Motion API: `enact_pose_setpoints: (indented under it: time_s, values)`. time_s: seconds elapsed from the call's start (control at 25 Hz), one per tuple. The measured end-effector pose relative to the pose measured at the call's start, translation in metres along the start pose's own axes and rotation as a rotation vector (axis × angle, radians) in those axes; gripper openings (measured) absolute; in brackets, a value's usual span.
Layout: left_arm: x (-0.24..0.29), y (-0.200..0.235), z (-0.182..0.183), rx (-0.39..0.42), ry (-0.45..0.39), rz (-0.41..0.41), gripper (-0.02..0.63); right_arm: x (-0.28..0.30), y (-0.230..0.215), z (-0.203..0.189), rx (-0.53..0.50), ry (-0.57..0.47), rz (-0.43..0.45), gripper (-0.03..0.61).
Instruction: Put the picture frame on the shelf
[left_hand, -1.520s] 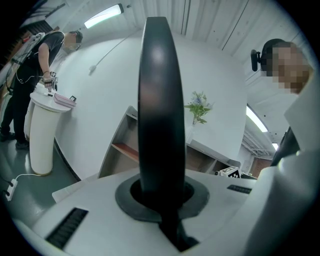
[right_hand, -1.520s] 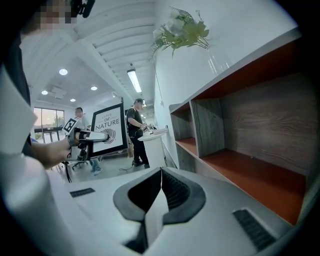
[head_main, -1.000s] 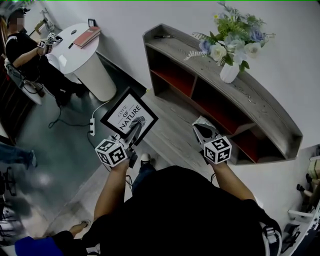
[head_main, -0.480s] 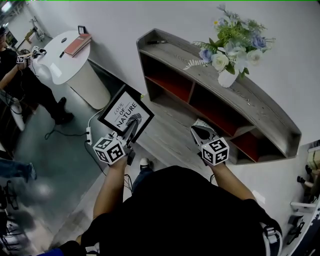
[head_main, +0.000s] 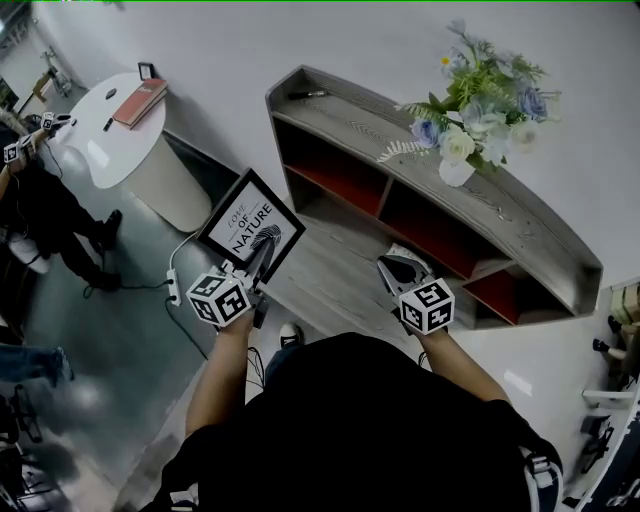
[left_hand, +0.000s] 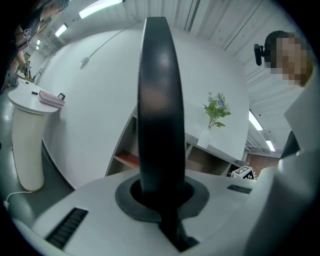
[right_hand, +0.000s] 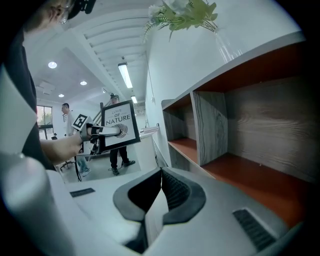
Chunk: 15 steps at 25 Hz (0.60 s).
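surface: round white pedestal surface (head_main: 95, 150), well left of the shelf (head_main: 350, 112). A red book (head_main: 140, 101) lies on it.
power strip: white power strip (head_main: 174, 290) on the floor (head_main: 130, 335), left of the shelf and out in front of it. A cable runs off it.
left tool: left tool (head_main: 258, 268) is clenched on the picture frame's edge. The left gripper view shows that black edge standing up from between the clamped jaws, with the shelf behind it.
picture frame: picture frame (head_main: 250, 226) has a black border and a white print reading "LOVE OF NATURE". It is in the air just off the shelf's left end and in front of it. It is not on the shelf or touching it. The print faces up toward the head camera.
shelf: grey wood with a curved front, against the white wall (head_main: 250, 40). Open compartments with red boards inside.
small dark item: small dark item (head_main: 308, 95) on the shelf top at its left end. Too small to identify.
right tool: right tool (head_main: 400, 268) has its jaws pressed together with nothing in them. It is in front of the shelf, near the lower compartments and aimed at them, not touching.
vase: white vase (head_main: 457, 170) with flowers (head_main: 485, 90), upright on the shelf top, right of the shelf's middle.
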<state>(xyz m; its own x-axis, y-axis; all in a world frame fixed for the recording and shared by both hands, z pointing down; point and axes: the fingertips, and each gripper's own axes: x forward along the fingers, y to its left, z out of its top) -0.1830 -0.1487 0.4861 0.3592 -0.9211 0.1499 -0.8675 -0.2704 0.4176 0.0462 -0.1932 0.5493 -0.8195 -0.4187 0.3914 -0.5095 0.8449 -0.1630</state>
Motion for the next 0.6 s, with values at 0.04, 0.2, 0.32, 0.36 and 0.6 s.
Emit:
enact_pose_setpoints:
  time_s: [0.04, 0.2, 0.32, 0.36, 0.6]
  values:
    - [0.003, 0.004, 0.001, 0.010, 0.004, 0.001, 0.028, 0.003, 0.000, 0.001, 0.002, 0.000, -0.003, 0.014]
    - [0.014, 0.018, 0.007, 0.013, 0.013, -0.015, 0.028, 0.011, -0.005, 0.006, 0.015, -0.001, -0.030, 0.014]
    - [0.023, 0.028, 0.012, 0.020, 0.022, -0.029, 0.028, 0.017, -0.008, 0.012, 0.021, -0.001, -0.051, 0.014]
    - [0.026, 0.031, 0.015, 0.022, 0.024, -0.033, 0.028, 0.019, -0.009, 0.014, 0.023, -0.002, -0.057, 0.014]
    - [0.043, 0.048, 0.024, 0.026, 0.042, -0.059, 0.028, 0.029, -0.014, 0.021, 0.042, -0.006, -0.094, 0.014]
